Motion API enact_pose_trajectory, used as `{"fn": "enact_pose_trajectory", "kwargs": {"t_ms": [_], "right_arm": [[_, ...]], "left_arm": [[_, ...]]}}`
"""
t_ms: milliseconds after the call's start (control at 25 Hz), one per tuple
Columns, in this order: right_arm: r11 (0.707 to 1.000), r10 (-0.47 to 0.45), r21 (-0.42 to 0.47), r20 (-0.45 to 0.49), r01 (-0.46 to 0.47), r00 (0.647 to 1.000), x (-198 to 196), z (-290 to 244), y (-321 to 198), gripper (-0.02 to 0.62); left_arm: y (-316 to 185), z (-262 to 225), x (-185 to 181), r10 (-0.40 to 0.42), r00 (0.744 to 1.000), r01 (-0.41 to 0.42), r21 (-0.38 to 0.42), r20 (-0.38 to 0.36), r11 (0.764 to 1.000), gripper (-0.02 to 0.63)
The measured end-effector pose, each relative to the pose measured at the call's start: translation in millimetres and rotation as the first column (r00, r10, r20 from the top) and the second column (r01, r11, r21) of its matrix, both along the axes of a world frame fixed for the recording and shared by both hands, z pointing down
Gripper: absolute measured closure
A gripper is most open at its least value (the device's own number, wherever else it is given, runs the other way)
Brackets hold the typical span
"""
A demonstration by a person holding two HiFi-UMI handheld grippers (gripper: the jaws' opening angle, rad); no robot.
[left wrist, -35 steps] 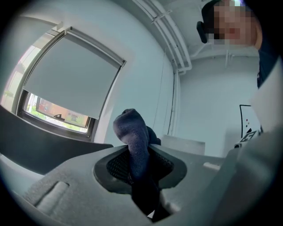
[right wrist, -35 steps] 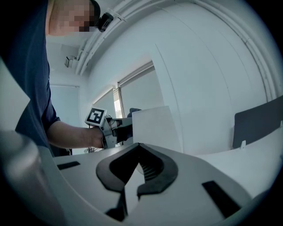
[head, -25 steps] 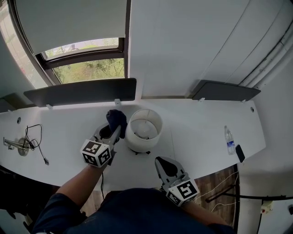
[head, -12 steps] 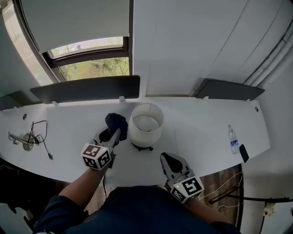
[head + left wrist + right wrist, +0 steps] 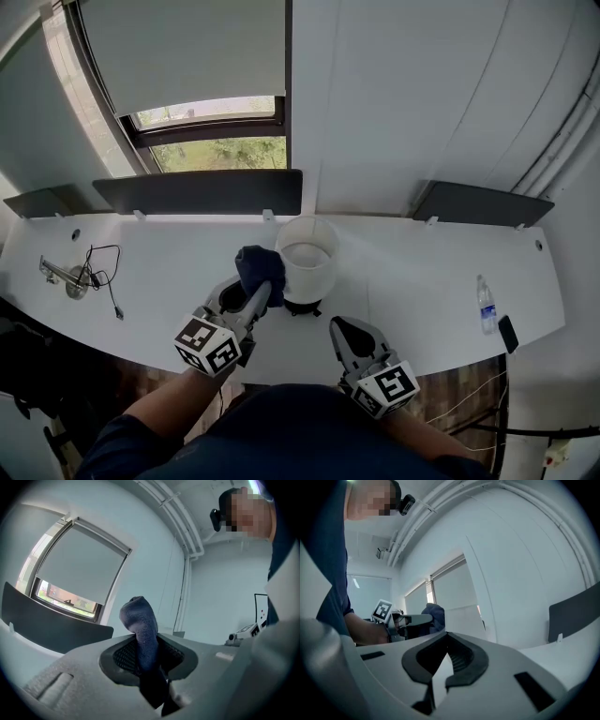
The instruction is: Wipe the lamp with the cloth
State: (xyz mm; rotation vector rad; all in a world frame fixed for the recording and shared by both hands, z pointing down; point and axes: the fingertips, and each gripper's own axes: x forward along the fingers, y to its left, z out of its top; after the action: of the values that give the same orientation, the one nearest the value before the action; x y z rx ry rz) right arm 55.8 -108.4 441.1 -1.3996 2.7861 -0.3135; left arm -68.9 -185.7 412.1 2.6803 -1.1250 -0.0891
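A lamp with a white drum shade (image 5: 307, 259) stands on the white desk (image 5: 169, 281). A dark blue cloth (image 5: 261, 267) rests against the shade's left side, and my left gripper (image 5: 259, 294) is shut on it. In the left gripper view the cloth (image 5: 139, 620) sticks up from between the jaws of the left gripper (image 5: 147, 656). My right gripper (image 5: 340, 328) hangs near the desk's front edge, below and right of the lamp, shut and empty. The right gripper view shows its closed jaws (image 5: 446, 639), with the shade (image 5: 464, 620) and the cloth (image 5: 436, 615) beyond.
A water bottle (image 5: 486, 305) and a dark phone (image 5: 509, 333) lie at the desk's right end. A black cable (image 5: 103, 272) and a metal fitting (image 5: 64, 278) sit at the left end. Dark panels (image 5: 202, 190) line the desk's back edge below a window (image 5: 216, 150).
The head view has shifted. My left gripper has slid the cloth along the shade's left side toward the front. The right gripper has stayed near the desk's front edge.
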Motion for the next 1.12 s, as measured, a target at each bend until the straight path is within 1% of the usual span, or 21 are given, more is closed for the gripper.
{"fn": "enact_pose_trajectory", "kwargs": {"t_ms": [120,200,360,520,640,840,1120], "right_arm": [[1.0,-0.003,0.004,0.002,0.003,1.0,6,-3,4,0.586],[1.0,0.001,0.006,0.001,-0.001,1.0,11,-4,7,0.586],[1.0,0.012,0.007,-0.008,-0.012,1.0,21,-2,12,0.586],[0.999,0.035,-0.005,-0.01,-0.036,0.999,35,2,16,0.586],[0.998,0.053,-0.023,0.002,-0.053,0.999,44,8,19,0.586],[0.998,0.045,-0.042,-0.019,-0.045,0.999,50,17,22,0.586],[0.996,0.044,-0.079,-0.021,-0.045,0.999,62,33,24,0.586]], "left_arm": [[8,-15,17,0.02,1.0,-0.019,0.036,-0.007,0.999,0.506],[10,-20,25,0.027,1.0,-0.026,0.045,-0.014,0.999,0.506],[16,-19,36,0.037,0.999,-0.036,0.045,-0.027,0.998,0.506],[23,-11,50,0.061,0.998,-0.06,0.043,-0.024,0.997,0.506],[29,3,62,0.082,0.997,-0.082,0.027,-0.008,0.996,0.506],[33,38,75,0.108,0.993,-0.107,-0.026,0.041,0.994,0.506],[33,85,89,0.113,0.992,-0.107,-0.108,0.057,0.988,0.506]]}}
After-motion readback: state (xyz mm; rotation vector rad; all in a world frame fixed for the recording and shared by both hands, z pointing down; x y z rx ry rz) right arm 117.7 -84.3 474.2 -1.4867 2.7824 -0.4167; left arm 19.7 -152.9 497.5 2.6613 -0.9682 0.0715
